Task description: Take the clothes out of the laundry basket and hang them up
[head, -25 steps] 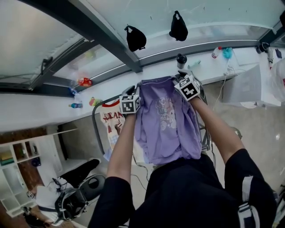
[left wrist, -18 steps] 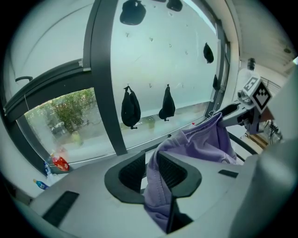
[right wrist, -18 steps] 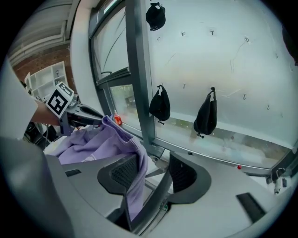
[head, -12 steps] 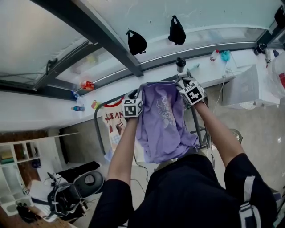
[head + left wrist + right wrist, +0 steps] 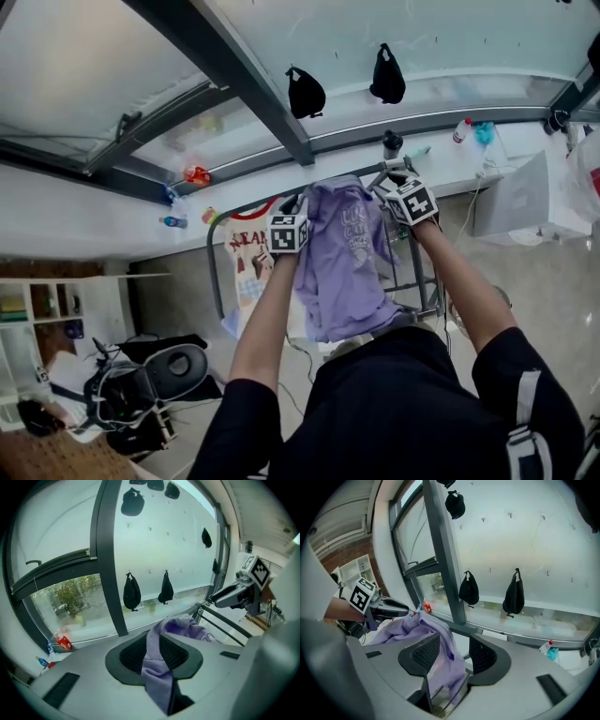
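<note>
window [image 5: 84,66]: frosted, dark frame | sill [image 5: 94,234]: white | floor [image 5: 562,300]: pale tile

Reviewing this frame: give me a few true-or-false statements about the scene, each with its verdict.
1. The purple T-shirt lies on the floor. False: it is held up at the drying rack.
2. A white shirt with red trim hangs on the rack. True.
3. The right gripper has its jaws pressed together. False: they stand apart, with purple cloth between them.
4. A dark bottle stands on the window ledge. True.
</note>
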Motion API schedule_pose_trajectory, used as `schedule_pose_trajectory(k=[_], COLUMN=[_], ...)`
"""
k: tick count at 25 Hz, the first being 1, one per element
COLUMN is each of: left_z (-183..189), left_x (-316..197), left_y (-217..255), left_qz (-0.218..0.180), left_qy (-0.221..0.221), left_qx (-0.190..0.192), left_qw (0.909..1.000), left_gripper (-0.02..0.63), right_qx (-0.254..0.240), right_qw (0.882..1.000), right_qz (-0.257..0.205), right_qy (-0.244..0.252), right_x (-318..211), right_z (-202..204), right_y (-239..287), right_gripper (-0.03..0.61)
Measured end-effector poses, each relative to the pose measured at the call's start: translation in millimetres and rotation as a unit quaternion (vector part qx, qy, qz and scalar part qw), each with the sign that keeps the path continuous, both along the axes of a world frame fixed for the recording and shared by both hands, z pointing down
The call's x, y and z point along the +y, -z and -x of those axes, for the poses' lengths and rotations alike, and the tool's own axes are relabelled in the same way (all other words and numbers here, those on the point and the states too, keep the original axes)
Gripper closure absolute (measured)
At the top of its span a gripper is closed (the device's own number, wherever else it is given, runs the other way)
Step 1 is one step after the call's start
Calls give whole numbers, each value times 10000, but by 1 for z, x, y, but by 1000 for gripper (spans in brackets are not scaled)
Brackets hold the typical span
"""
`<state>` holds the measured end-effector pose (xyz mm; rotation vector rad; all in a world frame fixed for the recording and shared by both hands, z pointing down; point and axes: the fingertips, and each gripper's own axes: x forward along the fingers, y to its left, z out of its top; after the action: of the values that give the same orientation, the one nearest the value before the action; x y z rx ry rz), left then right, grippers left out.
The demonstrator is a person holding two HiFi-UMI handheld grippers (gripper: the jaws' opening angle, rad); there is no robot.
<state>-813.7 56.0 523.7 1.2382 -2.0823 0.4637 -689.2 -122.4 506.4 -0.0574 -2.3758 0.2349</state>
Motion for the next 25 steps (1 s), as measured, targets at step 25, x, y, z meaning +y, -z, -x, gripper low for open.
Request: schedule_pose_trajectory(k=[25], left_z=[-87], left_x=[67], left_y=[142], left_qz=[-1974], left_qy=[18], left_qx=[-346], left_qw=[9797], left_gripper=[595], right_qx=[-1421], right_qw=[9881], right_qz=[-199], right_qy=[-553], right_x=[70], right_z=[-84], right_y=[133], right_gripper=[566])
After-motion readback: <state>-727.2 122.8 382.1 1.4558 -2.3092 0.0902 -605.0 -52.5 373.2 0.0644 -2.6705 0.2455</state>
